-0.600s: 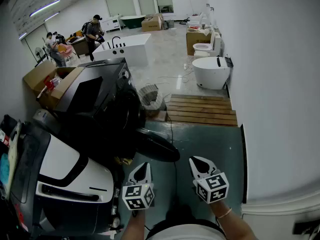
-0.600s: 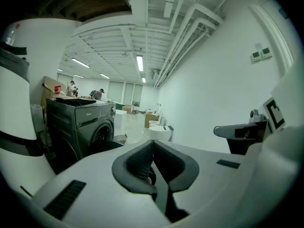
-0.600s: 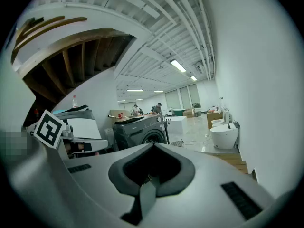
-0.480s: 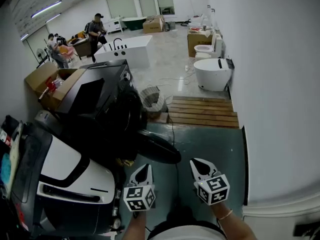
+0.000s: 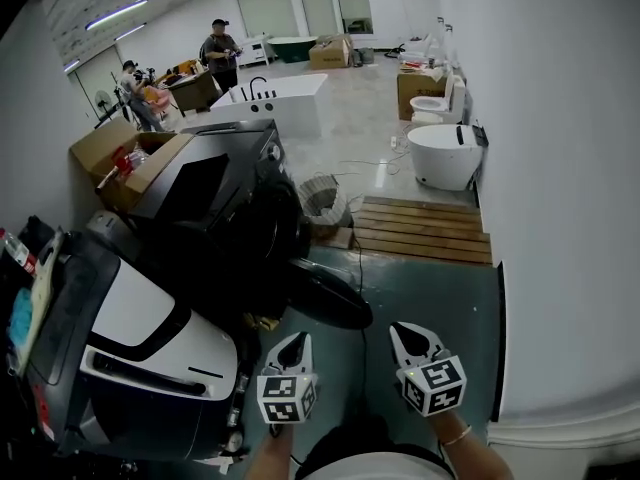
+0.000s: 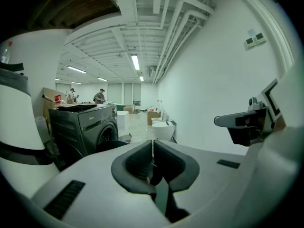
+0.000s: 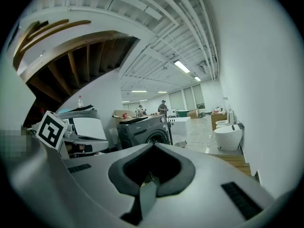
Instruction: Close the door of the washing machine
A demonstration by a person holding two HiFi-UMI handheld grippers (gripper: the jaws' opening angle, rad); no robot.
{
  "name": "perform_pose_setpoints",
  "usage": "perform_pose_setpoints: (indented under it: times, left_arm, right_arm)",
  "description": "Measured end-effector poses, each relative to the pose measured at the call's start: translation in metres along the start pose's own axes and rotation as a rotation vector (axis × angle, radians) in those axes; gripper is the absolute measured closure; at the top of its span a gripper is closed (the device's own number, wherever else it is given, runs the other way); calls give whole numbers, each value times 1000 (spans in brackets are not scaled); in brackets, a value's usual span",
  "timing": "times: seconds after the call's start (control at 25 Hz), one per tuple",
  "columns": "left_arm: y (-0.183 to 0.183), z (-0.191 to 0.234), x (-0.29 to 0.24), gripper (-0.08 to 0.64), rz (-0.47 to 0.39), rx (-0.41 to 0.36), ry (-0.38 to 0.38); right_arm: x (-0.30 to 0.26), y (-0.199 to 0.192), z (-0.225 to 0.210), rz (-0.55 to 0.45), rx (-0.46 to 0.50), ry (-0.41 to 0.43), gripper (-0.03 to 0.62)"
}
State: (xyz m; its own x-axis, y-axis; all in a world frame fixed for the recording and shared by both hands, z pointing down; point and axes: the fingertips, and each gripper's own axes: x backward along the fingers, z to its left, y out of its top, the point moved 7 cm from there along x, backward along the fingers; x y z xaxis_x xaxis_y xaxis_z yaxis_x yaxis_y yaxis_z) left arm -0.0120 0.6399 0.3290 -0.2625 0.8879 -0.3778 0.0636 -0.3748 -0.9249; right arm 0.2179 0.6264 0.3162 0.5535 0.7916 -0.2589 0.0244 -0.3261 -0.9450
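Observation:
The dark grey washing machine [image 5: 215,193] stands left of centre in the head view, front facing right. Its round dark door [image 5: 327,294] hangs swung open over the grey-green floor. Both grippers are low in that view, just short of the door. My left gripper [image 5: 296,345] is shut and empty, its tip a short way below the door's near edge. My right gripper [image 5: 413,336] is shut and empty too, to the right of the door. The left gripper view shows shut jaws [image 6: 152,146] with the washing machine [image 6: 88,127] ahead on the left. The right gripper view shows the washing machine [image 7: 145,129] past its shut jaws [image 7: 153,147].
A white-and-black appliance [image 5: 140,333] stands close on my left. A wooden pallet [image 5: 425,230], a white toilet [image 5: 447,155] and a white wall [image 5: 570,218] are on the right. Cardboard boxes [image 5: 125,158], a white tub [image 5: 280,108] and people are further back.
The head view has shifted, so the washing machine sits slightly further right and the grippers a little lower. Both grippers stay shut and the door stays open.

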Motion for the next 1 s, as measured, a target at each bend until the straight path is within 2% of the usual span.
perform_pose_setpoints:
  times: [0.2, 0.28, 0.36, 0.52, 1.0]
  left_arm:
    - [-2, 1, 7, 534, 27, -116, 21]
    - [-1, 3, 8, 531, 30, -163, 31]
    - [1, 4, 8, 528, 29, -179, 37]
    - [4, 4, 9, 528, 19, -158, 48]
    - [15, 3, 5, 528, -15, 25, 90]
  right_arm:
    - [4, -4, 0, 35, 72, 3, 584]
    - [5, -4, -1, 38, 79, 12, 584]
    - [5, -4, -4, 36, 67, 14, 584]
    - [5, -7, -8, 35, 34, 14, 584]
    - [4, -5, -25, 34, -18, 19, 584]
